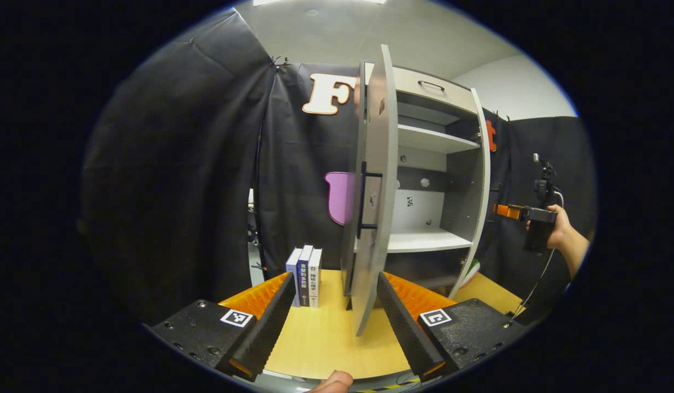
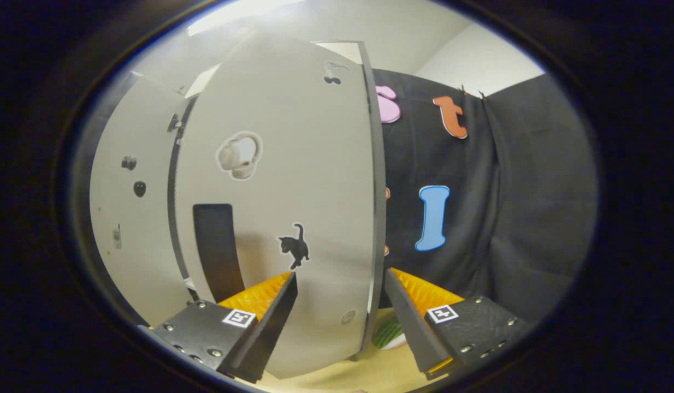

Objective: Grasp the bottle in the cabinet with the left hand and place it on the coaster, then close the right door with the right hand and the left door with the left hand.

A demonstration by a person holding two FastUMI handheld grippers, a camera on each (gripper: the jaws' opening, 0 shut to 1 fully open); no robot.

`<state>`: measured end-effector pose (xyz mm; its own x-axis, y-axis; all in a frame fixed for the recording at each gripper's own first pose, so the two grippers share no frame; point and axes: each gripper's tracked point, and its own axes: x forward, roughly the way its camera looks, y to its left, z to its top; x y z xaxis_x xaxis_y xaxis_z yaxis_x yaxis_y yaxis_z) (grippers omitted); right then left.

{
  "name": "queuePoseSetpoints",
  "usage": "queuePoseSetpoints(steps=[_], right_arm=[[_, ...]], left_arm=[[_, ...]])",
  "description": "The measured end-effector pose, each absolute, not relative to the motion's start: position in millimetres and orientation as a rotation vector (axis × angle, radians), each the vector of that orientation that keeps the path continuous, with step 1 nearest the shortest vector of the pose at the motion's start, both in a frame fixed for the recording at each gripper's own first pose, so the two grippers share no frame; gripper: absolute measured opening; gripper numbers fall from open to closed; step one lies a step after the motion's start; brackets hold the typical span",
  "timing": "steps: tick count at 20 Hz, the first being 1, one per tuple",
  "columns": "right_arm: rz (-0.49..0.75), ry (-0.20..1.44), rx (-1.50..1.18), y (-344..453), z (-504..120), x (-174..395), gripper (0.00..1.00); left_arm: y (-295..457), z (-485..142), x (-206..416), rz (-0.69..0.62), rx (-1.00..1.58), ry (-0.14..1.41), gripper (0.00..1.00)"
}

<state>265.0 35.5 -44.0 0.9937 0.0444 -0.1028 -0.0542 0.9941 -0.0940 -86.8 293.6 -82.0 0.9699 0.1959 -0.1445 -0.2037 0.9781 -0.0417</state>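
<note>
Left gripper [image 1: 332, 319]: fingers apart, left door [image 1: 376, 191] edge-on between them, frame centre.
Right gripper [image 2: 341, 322]: fingers apart, straddling right door [image 2: 282, 202] edge.
Books [image 1: 305, 275]: lower centre, upright on table [image 1: 326, 338].

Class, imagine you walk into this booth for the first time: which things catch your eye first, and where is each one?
In the left gripper view, the open cabinet stands on the wooden table, its left door swung edge-on toward the camera between the open left gripper. Three upright books stand left of it. In the right gripper view, the right door, with a black cat sticker, looms close ahead.
</note>
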Motion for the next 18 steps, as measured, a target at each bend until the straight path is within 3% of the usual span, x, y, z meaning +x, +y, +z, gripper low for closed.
queuePoseSetpoints(steps=[6, 7, 9, 10, 11, 13, 14, 15, 18], right_arm=[[0.144, 0.108, -0.058, 60, -47, 217, 0.99], [0.156, 0.116, -0.027, 64, -49, 208, 0.94], [0.193, 0.123, 0.031, 77, -50, 186, 0.98], [0.200, 0.101, 0.055, 81, -45, 177, 0.94], [0.211, 0.084, 0.070, 86, -40, 164, 0.99], [0.223, 0.079, 0.083, 90, -37, 136, 0.94], [0.226, 0.079, 0.082, 90, -34, 122, 0.98], [0.220, 0.081, 0.087, 87, -35, 107, 0.99], [0.218, 0.100, 0.094, 85, -35, 60, 0.99]], left_arm=[[341, -75, -49, 0.214, -0.012, 0.125, 0.96], [344, -73, -40, 0.198, -0.019, 0.108, 0.95], [344, -70, -21, 0.167, -0.053, 0.080, 0.94], [346, -69, -12, 0.156, -0.058, 0.073, 0.95], [350, -67, -2, 0.159, -0.056, 0.072, 0.95], [350, -66, 16, 0.144, -0.054, 0.075, 0.95], [347, -62, 24, 0.125, -0.052, 0.067, 0.94], [352, -58, 29, 0.143, -0.045, 0.053, 0.98], [359, -52, 40, 0.174, -0.086, 0.048, 0.96]])
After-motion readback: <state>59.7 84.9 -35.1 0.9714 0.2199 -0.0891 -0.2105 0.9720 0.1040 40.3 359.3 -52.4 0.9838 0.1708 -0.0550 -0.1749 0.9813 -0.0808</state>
